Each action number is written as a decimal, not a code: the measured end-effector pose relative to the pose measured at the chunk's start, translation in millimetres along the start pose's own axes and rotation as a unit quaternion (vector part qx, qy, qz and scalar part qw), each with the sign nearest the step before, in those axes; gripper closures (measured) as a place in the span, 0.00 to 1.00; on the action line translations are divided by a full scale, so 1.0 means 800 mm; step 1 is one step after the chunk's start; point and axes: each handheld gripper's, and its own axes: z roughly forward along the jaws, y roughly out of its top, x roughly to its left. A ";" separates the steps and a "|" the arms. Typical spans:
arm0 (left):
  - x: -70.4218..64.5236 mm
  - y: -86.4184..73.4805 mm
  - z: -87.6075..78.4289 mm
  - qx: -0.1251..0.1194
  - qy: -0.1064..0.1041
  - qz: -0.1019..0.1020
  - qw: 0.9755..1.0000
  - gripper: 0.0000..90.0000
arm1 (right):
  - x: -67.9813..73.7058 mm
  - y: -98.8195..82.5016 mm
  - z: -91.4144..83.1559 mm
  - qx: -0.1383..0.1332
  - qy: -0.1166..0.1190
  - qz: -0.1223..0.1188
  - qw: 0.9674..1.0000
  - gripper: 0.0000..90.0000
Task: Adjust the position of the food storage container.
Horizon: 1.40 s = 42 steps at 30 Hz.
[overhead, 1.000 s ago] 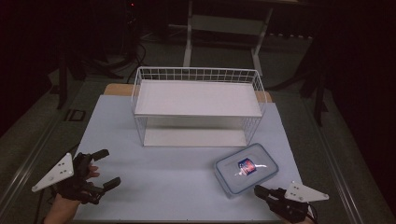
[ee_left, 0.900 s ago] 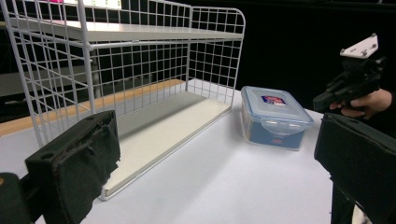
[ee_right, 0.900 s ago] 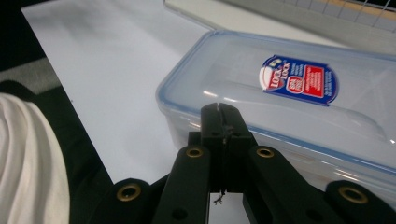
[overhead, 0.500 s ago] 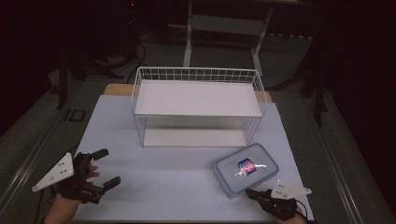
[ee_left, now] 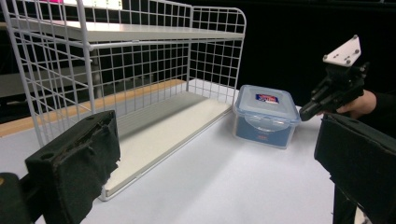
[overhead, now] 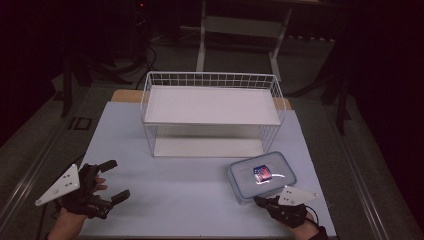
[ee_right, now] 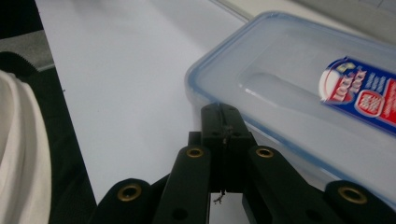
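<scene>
My right tool [ee_right: 223,122], jaws together and empty, noses at the box [overhead: 262,175] near the tabletop's front right corner, perhaps touching; next, nudge it. Left tool [overhead: 114,180] wide.

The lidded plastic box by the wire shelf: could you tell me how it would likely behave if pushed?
The plastic box looks rigid, so it should keep its shape. It sits low and flat on the smooth table, so it would probably slide rather than tip. Apparently near empty, it is likely light; the shut right tool could easily skid it.
</scene>
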 end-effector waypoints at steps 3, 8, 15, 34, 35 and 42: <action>0.000 0.000 0.000 0.001 -0.001 0.000 1.000 0.00 | -0.006 0.000 -0.014 -0.018 -0.013 0.007 1.000 1.00; 0.000 0.000 0.000 -0.001 -0.001 -0.001 1.000 0.00 | -0.033 -0.005 -0.054 -0.043 -0.072 0.030 0.996 1.00; 0.001 -0.001 0.000 -0.001 0.000 -0.002 1.000 0.00 | -0.084 -0.024 -0.091 -0.039 -0.153 0.064 0.985 1.00; 0.000 -0.003 0.004 0.006 -0.003 -0.006 1.000 0.00 | -0.115 -0.056 -0.073 -0.019 -0.176 0.116 0.977 1.00; 0.000 -0.003 0.005 0.007 -0.002 -0.006 1.000 0.00 | -0.113 -0.057 -0.073 -0.020 -0.172 0.118 0.978 1.00; -0.002 -0.003 0.006 0.011 -0.001 -0.001 1.000 0.00 | -0.097 -0.053 -0.066 -0.021 -0.145 0.112 0.983 1.00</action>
